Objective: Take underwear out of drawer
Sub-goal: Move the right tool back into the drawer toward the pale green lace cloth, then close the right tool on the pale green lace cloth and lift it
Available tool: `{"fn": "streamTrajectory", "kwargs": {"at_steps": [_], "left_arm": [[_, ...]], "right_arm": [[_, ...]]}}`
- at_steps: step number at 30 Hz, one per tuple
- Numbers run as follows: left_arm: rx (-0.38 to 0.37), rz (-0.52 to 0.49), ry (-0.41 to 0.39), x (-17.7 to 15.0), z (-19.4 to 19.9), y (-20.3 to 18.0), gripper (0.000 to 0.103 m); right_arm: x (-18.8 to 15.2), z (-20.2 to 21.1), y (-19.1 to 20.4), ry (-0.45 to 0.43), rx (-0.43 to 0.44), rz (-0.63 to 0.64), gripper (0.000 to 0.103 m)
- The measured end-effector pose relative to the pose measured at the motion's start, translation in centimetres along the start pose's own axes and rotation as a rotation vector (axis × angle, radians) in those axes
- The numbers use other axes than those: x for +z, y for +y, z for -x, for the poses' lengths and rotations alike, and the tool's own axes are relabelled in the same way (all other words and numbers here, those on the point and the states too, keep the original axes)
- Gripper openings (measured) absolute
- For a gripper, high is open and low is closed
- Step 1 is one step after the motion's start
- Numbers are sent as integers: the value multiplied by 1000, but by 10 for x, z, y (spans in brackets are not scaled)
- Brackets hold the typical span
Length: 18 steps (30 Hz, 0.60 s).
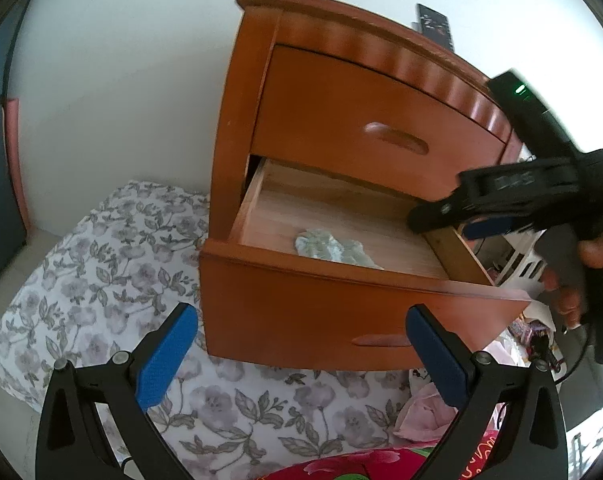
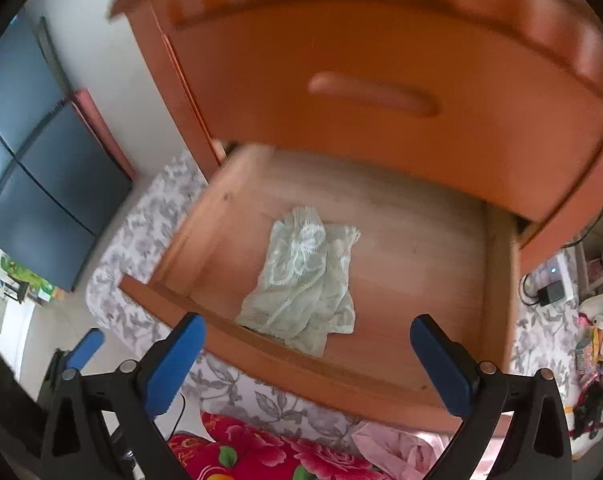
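Observation:
A pale green lace piece of underwear (image 2: pixel 301 276) lies crumpled on the floor of the open lower drawer (image 2: pixel 429 280) of an orange wooden nightstand (image 1: pixel 237 120). In the left wrist view the underwear (image 1: pixel 333 248) shows just behind the drawer front (image 1: pixel 301 320). My right gripper (image 2: pixel 307 364) is open and hovers over the drawer's front edge, just short of the underwear, holding nothing. It also shows over the drawer's right side as my right gripper (image 1: pixel 453 222), held by a hand (image 1: pixel 597 252). My left gripper (image 1: pixel 301 356) is open and empty, low in front of the drawer front.
The upper drawer (image 1: pixel 373 120) is shut. A floral sheet (image 1: pixel 81 280) spreads under and left of the nightstand. A red flowered blanket (image 2: pixel 269 456) and pink cloth (image 1: pixel 425 416) lie near me. A dark panel (image 2: pixel 41 184) stands left; a white rack (image 1: pixel 521 268) and cables are at the right.

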<state>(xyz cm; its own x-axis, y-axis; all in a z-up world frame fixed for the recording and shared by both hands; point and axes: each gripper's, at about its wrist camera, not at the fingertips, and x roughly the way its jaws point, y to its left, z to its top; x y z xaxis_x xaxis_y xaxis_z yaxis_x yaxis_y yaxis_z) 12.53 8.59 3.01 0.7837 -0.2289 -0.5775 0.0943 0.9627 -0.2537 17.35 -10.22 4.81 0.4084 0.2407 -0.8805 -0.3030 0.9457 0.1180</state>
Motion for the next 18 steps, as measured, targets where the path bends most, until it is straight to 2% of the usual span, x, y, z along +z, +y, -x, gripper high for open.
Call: {"fn": "streamTrajectory", "kwargs": {"at_steps": [6, 11, 17, 18], "left_arm": [[-10, 15, -4, -1, -8, 9, 103], [-27, 26, 14, -3, -15, 13, 103], [-33, 39, 28, -4, -20, 17, 103], [-33, 41, 30, -4, -21, 18, 103]], "right_arm": [[13, -50, -8, 104, 21, -82, 103], [19, -87, -18, 190, -5, -144, 97], [23, -115, -24, 255, -24, -177, 79], [24, -118, -25, 263, -26, -181, 73]]}}
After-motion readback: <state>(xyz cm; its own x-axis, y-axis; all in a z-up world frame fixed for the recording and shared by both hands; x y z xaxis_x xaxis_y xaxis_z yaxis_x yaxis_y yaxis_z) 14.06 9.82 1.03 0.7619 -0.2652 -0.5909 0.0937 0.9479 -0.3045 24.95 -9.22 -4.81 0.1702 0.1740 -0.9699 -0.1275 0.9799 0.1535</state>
